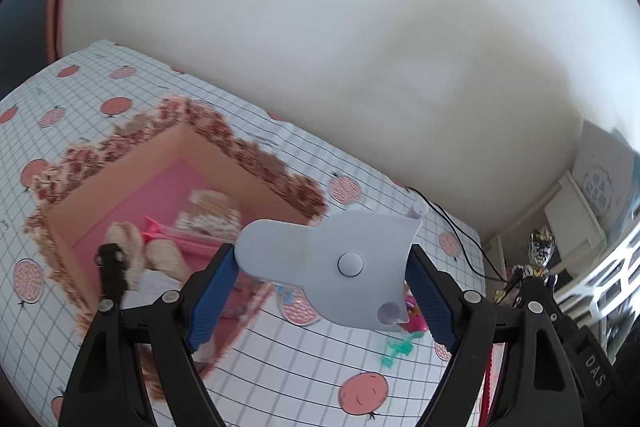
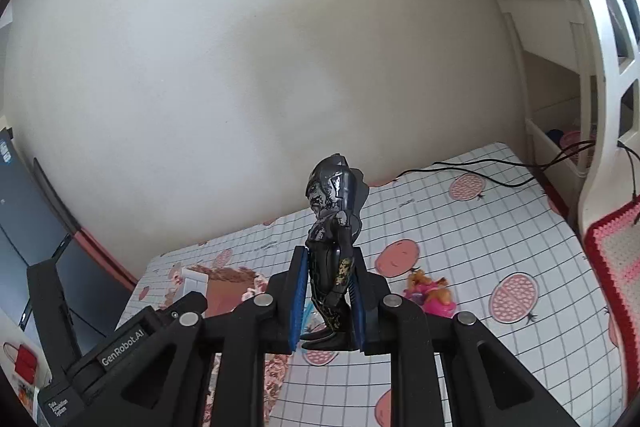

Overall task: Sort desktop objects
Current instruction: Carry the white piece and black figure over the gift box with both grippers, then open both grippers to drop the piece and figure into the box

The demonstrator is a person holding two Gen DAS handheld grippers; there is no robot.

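My left gripper point(image 1: 322, 293) is shut on a wide pale blue plastic toy point(image 1: 320, 259) with a round button, and holds it in the air above the table. Below and to the left stands a box point(image 1: 120, 163) with a floral rim and pink inside, with plush toys in it. My right gripper point(image 2: 328, 303) is shut on the legs of a dark armoured figurine point(image 2: 332, 203), which stands upright in its pads, clear of the cloth. The same figurine point(image 1: 542, 251) shows at the right edge of the left wrist view. The box point(image 2: 224, 279) lies to the left of it.
A pink toy point(image 2: 434, 297) lies on the checked tablecloth point(image 2: 460, 235) with red fruit prints. A small green plastic piece point(image 1: 396, 349) lies near it. A black cable point(image 2: 460, 173) runs along the far edge. White shelves point(image 2: 560, 99) stand at the right, a dark screen point(image 2: 24, 211) at the left.
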